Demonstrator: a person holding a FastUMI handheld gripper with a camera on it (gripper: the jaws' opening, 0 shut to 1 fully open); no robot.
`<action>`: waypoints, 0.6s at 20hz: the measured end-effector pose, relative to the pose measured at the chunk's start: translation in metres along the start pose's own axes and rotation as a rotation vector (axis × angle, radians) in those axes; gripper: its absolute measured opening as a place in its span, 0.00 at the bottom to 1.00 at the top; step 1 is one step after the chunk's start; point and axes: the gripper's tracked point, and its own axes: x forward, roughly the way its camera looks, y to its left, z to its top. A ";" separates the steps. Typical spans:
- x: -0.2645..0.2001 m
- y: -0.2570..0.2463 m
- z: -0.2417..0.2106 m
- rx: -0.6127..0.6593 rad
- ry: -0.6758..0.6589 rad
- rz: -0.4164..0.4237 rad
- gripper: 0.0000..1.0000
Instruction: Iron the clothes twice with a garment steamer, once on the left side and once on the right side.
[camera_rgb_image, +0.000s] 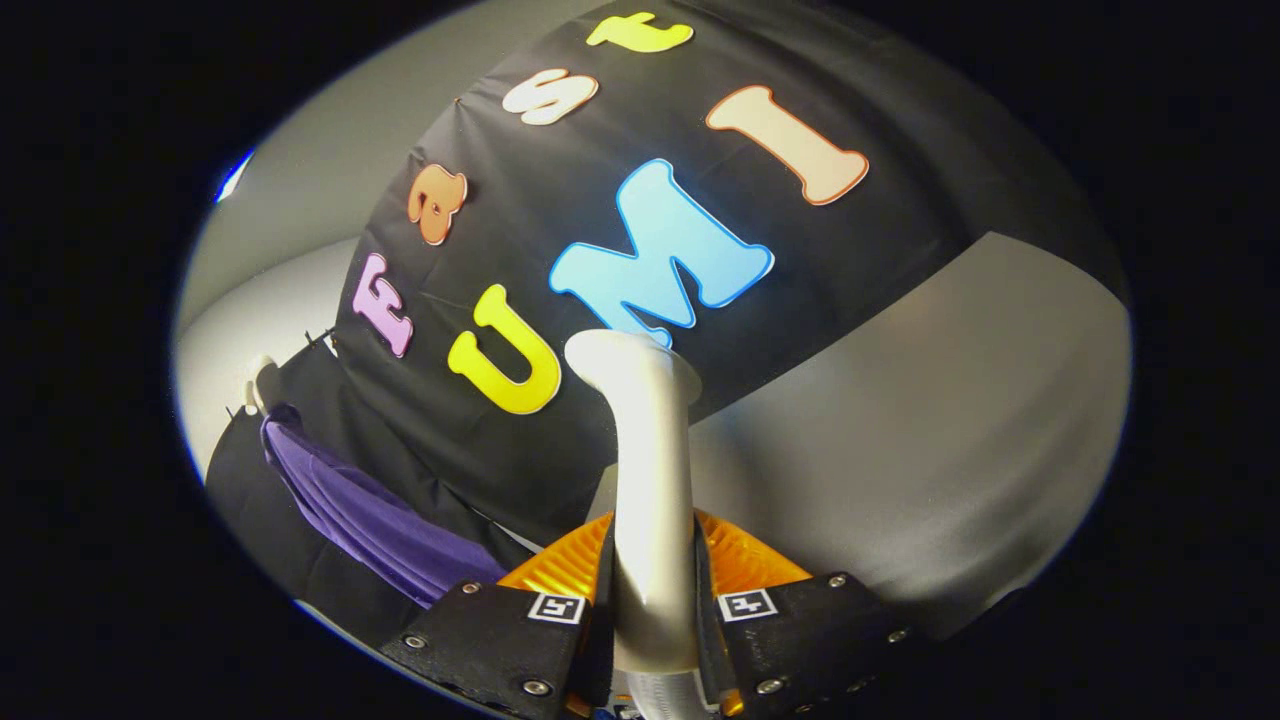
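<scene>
A white garment steamer (645, 470) stands up between my fingers, its handle clamped on both sides and its bent head rising ahead of them toward the black cloth wall. My gripper (652, 600) is shut on the steamer's handle. A purple garment (365, 515) hangs in folds on a hanger off to the left of the fingers, against the black cloth, well apart from the steamer's head. The white hook or end of the hanger (262, 385) shows above the garment.
The black cloth wall (560, 450) spreads behind the steamer. A grey surface (920, 440) lies to the right of the fingers, and a pale grey wall (300, 220) runs beyond the cloth on the left.
</scene>
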 end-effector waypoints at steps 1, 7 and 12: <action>-0.008 0.005 -0.006 -0.032 -0.009 -0.002 0.34; -0.064 0.050 -0.020 -0.134 -0.138 -0.021 0.34; -0.109 0.115 -0.045 -0.230 -0.205 0.041 0.34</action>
